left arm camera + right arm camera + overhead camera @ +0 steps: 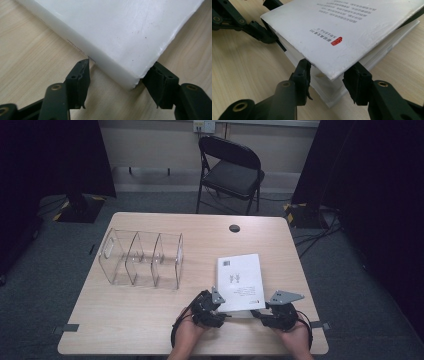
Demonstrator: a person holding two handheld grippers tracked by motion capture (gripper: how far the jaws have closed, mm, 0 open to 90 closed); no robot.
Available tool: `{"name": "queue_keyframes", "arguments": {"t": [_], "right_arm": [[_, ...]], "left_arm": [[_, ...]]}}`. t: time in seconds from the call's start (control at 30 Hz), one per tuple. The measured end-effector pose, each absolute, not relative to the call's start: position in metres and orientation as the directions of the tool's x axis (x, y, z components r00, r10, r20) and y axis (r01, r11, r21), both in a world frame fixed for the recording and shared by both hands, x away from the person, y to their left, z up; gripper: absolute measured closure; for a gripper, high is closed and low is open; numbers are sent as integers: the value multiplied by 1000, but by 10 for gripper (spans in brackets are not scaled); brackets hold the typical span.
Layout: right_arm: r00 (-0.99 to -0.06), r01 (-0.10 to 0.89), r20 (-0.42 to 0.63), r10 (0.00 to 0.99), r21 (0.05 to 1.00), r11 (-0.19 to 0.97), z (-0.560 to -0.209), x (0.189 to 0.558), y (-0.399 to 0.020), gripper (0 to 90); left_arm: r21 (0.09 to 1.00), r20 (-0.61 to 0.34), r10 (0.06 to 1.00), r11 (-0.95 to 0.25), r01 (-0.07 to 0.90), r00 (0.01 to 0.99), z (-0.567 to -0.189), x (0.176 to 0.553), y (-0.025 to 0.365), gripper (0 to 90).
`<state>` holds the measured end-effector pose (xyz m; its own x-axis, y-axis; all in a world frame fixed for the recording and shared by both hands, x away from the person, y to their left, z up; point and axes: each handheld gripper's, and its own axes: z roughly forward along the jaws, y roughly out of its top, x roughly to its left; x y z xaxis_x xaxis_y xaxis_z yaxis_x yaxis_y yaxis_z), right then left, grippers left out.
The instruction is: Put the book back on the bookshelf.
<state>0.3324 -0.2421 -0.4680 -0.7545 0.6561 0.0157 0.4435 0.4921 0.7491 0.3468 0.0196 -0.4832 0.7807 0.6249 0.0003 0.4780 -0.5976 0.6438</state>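
Book, white softcover, lies flat on the counter near the front edge, right of centre, back cover up w/ barcode at the far end. Both tools are on its near end now. Left hand-held gripper sits at the near-left corner; in the left gripper view its jaws straddle that corner, one pad touching the spine side, the other tight against the bottom edge, so it looks pinched across the corner, tho not by much. Right hand-held gripper works the near-right corner; in the right gripper view the jaws bracket the corner where the cover has lifted off the page block, pads against the edges, so a grip on the book there too.

Progress, as I read it: approach is done, both grips look set, book not yet off the wood apart from that raised cover flap. Clear organizer w/ upright dividers stands well apart to the left, slots empty. If the book is bound for one of those slots, lift, turn upright, carry left and slide in are all still to do. Early stage, roughly. Black chair beyond the far edge, not in play.
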Motion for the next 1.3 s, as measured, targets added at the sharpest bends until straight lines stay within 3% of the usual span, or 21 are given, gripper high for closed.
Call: {"name": "queue_keyframes", "arguments": {"t": [0.3, 0.7, 1.3], "right_arm": [[-783, 412, 13, 622, 760, 502, -466, 332, -236, 623], [-794, 403, 20, 607, 764, 503, -464, 334, -236, 627], [-787, 406, 29, 617, 777, 482, -458, 335, -233, 623]], "left_arm": [[667, 30, 639, -586, 461, 769, -467, 346, 18, 219], [665, 88, 606, -627, 407, 790, -461, 347, 6, 155], [640, 144, 655, -633, 435, 742, -468, 356, -16, 0]]}}
